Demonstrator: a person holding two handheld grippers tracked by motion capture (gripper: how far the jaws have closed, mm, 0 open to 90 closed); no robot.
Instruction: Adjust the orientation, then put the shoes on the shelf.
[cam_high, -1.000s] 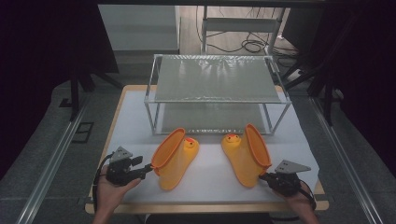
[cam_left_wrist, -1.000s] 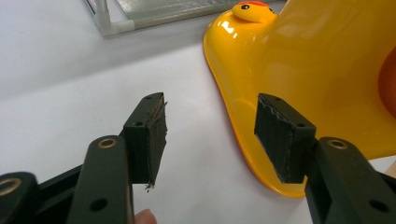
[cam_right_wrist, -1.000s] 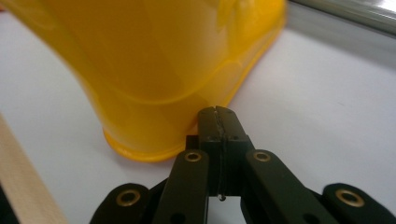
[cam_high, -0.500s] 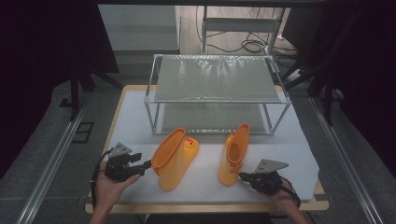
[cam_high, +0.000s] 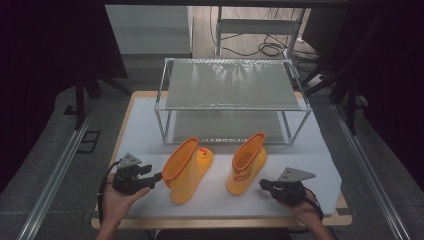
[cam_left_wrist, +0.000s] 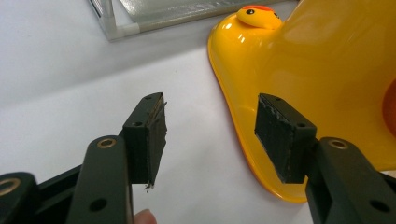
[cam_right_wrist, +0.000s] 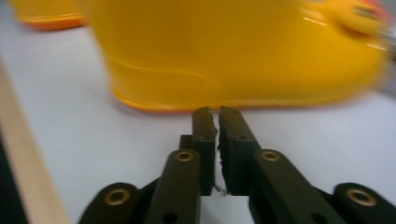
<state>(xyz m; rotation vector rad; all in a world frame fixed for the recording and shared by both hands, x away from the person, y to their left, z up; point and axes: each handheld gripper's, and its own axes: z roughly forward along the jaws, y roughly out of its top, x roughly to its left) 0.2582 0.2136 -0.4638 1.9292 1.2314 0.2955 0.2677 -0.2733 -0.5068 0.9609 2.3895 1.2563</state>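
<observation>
Both boots, the left boot (cam_high: 186, 169) and the right boot (cam_high: 247, 164), look like glossy, smooth yellow plastic; the counter (cam_high: 320, 155) cover is matt white; the rack (cam_high: 232, 85) frame is metal.

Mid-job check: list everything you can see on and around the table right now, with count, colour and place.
boots: 2, yellow with orange lining; left boot lying tilted on the mat, right boot standing upright beside it.
shelf rack: 1, metal frame with two grey mesh levels, behind the boots.
mat: 1, white, covering the tabletop.
table: 1, light wood edge showing around the mat.
cables: several, dark, on the floor beyond the rack.
left hand-held gripper: 1, black, by the left boot's opening, jaws apart with nothing pressed between them.
right hand-held gripper: 1, black, just off the right boot's heel, jaws nearly together, holding nothing, just been opening.
hands: 2, at the near edge.
</observation>
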